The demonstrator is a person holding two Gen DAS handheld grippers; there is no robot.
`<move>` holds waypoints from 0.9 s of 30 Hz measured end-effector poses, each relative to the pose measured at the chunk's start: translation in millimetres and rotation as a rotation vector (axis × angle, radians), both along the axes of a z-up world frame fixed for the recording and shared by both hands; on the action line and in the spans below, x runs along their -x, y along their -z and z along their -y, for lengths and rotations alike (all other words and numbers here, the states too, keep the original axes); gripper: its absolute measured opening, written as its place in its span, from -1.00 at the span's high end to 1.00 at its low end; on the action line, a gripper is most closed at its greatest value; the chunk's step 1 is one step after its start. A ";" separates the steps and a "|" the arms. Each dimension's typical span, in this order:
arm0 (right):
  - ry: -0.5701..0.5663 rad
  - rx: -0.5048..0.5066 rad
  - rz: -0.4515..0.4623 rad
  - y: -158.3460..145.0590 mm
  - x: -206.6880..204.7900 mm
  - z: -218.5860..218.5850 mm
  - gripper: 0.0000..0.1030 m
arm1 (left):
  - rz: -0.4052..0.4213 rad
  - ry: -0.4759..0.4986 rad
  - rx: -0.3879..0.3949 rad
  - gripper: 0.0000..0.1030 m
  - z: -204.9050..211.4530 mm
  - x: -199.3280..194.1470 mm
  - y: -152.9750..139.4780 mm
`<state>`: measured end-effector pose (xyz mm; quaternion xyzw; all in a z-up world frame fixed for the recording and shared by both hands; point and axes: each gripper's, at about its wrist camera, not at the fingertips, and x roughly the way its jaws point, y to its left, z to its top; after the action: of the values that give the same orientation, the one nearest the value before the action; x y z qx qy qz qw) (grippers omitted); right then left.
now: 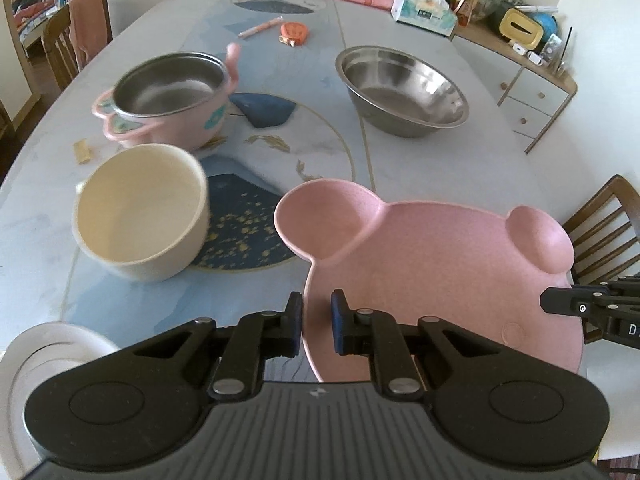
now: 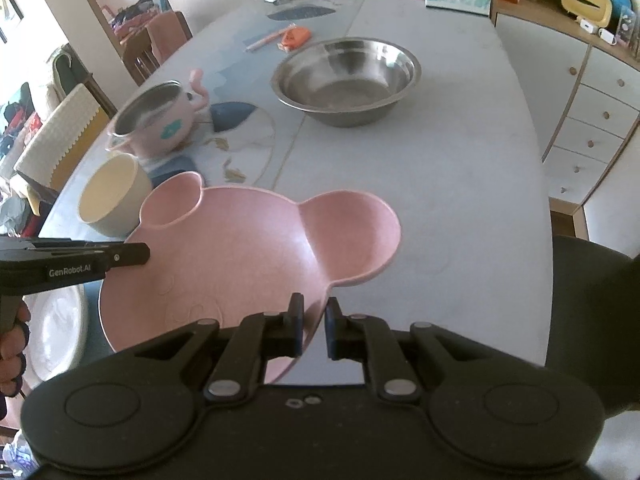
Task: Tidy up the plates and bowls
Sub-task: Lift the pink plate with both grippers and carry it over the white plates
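Four vessels are seen on the table [image 1: 420, 168]: a steel bowl [image 1: 402, 90] at the far right, a pink pot [image 1: 168, 100] with a steel liner at the far left, a cream bowl [image 1: 140, 210] just in front of the pot, and a pink bear-shaped plate [image 1: 440, 280] nearest the cameras. All four are shown with nothing inside them. The plate is divided into a main well and two round ear compartments, and it is tilted, with its near edge raised off the table. A white plate [image 1: 52, 344] is partly visible below and to the left of the pink plate. The left gripper [image 1: 316, 322] is narrowly parted, with one finger on either side of the pink plate's left rim; whether the pads actually press on the rim cannot be told from the left wrist view. The right gripper [image 2: 314, 330] is likewise narrowly parted, straddling the plate's right rim just below the right ear compartment, and firm contact cannot be confirmed there either. The pink plate is thus located between the two grippers, at the near end of the table. A pen [image 1: 260, 27], an orange tape measure [image 1: 294, 32] and a tissue box [image 1: 424, 12] are located at the far end of the table.
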<state>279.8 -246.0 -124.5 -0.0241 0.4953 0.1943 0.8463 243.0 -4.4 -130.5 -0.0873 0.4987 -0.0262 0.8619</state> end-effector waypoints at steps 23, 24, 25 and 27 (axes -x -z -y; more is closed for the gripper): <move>-0.093 -0.047 0.068 -13.9 87.4 -135.6 0.79 | 0.057 -0.099 -0.029 0.74 -139.9 104.4 -30.4; -0.100 -0.048 0.068 -12.9 89.3 -141.7 0.79 | 0.056 -0.104 -0.030 0.74 -145.3 107.4 -30.1; -0.104 -0.050 0.066 -12.3 90.9 -146.3 0.79 | 0.054 -0.110 -0.032 0.74 -150.9 110.6 -29.7; -0.115 -0.050 0.062 -9.0 94.0 -157.9 0.79 | 0.051 -0.116 -0.038 0.74 -160.5 116.1 -28.2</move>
<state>185.8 -88.1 -115.5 -0.0372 0.4617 0.2543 0.8490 126.8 156.0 -102.3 -0.0990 0.4710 0.0307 0.8760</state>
